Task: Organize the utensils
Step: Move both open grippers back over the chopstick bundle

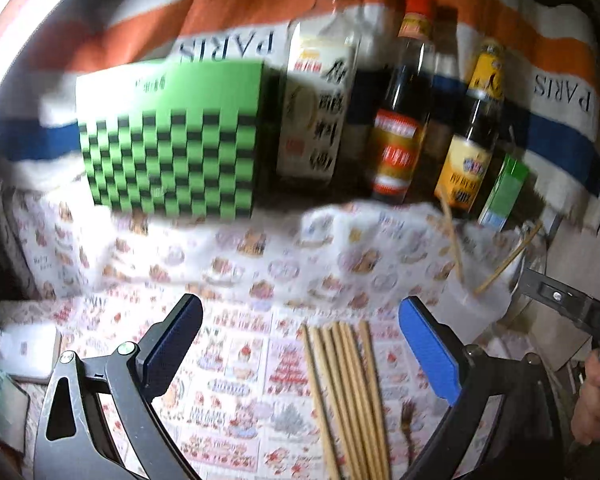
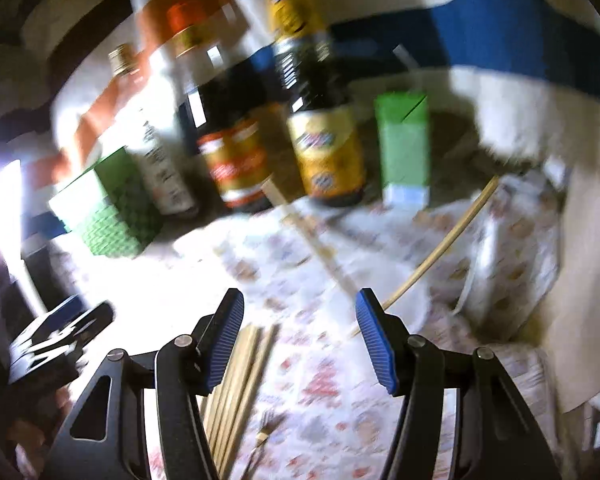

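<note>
Several wooden chopsticks [image 1: 346, 392] lie side by side on the patterned tablecloth [image 1: 236, 364], between my left gripper's fingers and nearer the right one. My left gripper [image 1: 300, 344] is open and empty above them. Two chopsticks [image 1: 456, 248] stand tilted in a clear holder [image 1: 474, 304] at the right. In the right wrist view the bundle [image 2: 240, 380] lies by the left finger of my right gripper [image 2: 300, 336], which is open and empty. The two standing chopsticks [image 2: 432, 256] lean ahead of it. A small fork [image 2: 264, 432] lies beside the bundle.
A green checkered box [image 1: 172, 140], a white bottle [image 1: 320, 96], two dark sauce bottles [image 1: 404, 120] and a small green carton [image 1: 504, 192] stand along the back against a striped cloth. A white box [image 1: 26, 350] lies at the left. The other gripper [image 1: 572, 308] shows at the right edge.
</note>
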Available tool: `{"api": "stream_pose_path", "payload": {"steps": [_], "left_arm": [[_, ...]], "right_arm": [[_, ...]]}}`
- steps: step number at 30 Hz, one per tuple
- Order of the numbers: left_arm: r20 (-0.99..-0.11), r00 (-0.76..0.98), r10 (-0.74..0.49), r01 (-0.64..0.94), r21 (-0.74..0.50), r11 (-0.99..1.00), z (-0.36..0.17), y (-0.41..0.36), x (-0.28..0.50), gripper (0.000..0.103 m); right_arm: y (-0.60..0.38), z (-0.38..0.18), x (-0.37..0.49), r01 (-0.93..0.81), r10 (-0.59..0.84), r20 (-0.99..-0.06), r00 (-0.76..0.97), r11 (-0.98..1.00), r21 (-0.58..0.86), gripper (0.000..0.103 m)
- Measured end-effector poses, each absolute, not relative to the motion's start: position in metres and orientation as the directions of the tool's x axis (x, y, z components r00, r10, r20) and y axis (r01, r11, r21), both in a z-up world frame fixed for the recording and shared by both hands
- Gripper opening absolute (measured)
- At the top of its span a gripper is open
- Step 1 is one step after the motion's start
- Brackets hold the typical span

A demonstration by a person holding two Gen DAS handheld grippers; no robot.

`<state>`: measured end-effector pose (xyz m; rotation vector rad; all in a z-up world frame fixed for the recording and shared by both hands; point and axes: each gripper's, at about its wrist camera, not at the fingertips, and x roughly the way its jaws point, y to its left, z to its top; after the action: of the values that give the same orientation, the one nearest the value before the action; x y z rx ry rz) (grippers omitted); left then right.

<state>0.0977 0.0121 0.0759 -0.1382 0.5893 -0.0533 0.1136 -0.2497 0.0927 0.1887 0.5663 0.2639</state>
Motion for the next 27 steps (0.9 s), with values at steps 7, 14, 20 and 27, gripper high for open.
{"api": "stream_pose_path", "payload": {"steps": [7,14,20,27], "left_arm": [[-0.642,0.761,-0.097,-0.014,-0.165,0.986,0.033,0.026,0.109,0.098],[-0.680,0.726,-0.105,-0.050,-0.204,0.978,0.011,0.039,0.110,0.098],[-0.655,0.751,-0.088,-0.092,-0.235,0.968,0.015,0.051,0.106,0.098],[-0.659,0.747,-0.091,-0.099,-0.245,0.964,0.015,0.054,0.106,0.098]], "right_arm": [[-0.246,0.030,0.118,-0.227,0.396,-0.498,0.771,0.903,0.366,0.056],[-0.247,-0.019,0.144,-0.238,0.583,-0.549,0.600,0.784,0.573,0.041],[-0.239,-0.043,0.152,-0.206,0.573,-0.604,0.554,0.797,0.567,0.036],[-0.227,-0.053,0.155,-0.224,0.582,-0.636,0.508,0.801,0.555,0.029]]}}
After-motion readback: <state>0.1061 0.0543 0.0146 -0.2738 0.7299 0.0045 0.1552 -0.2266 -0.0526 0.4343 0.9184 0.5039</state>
